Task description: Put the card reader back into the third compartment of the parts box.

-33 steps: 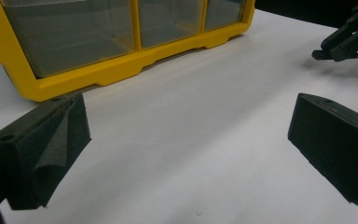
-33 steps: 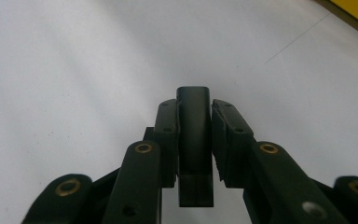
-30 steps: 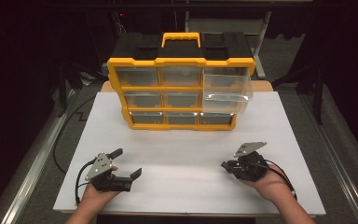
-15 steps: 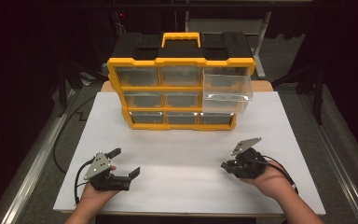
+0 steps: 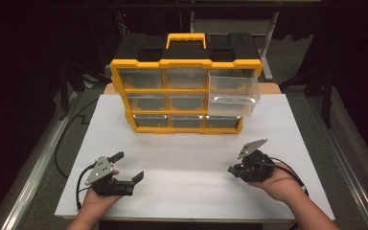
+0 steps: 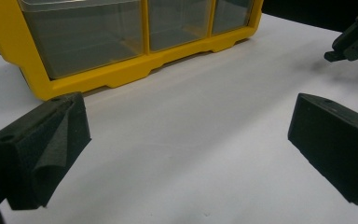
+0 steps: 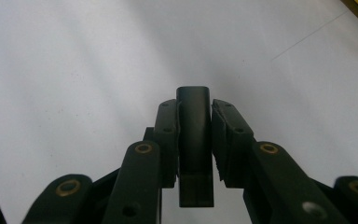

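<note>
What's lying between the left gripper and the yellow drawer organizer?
Nothing: in the high view, bare white table runs from the left gripper to the organizer; the left gripper view agrees.

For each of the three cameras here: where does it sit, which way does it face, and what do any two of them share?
High view: above the person's side, facing forward and down on the white table, the yellow organizer with its top-right drawer pulled out, both forearms, left gripper and right gripper.
Left gripper view: low over the table, between its spread fingers, toward the organizer's bottom drawers.
Right gripper view: down at the table, fingers clamping a small black part.
Shared: the left gripper view also shows the right gripper, top right.
</note>
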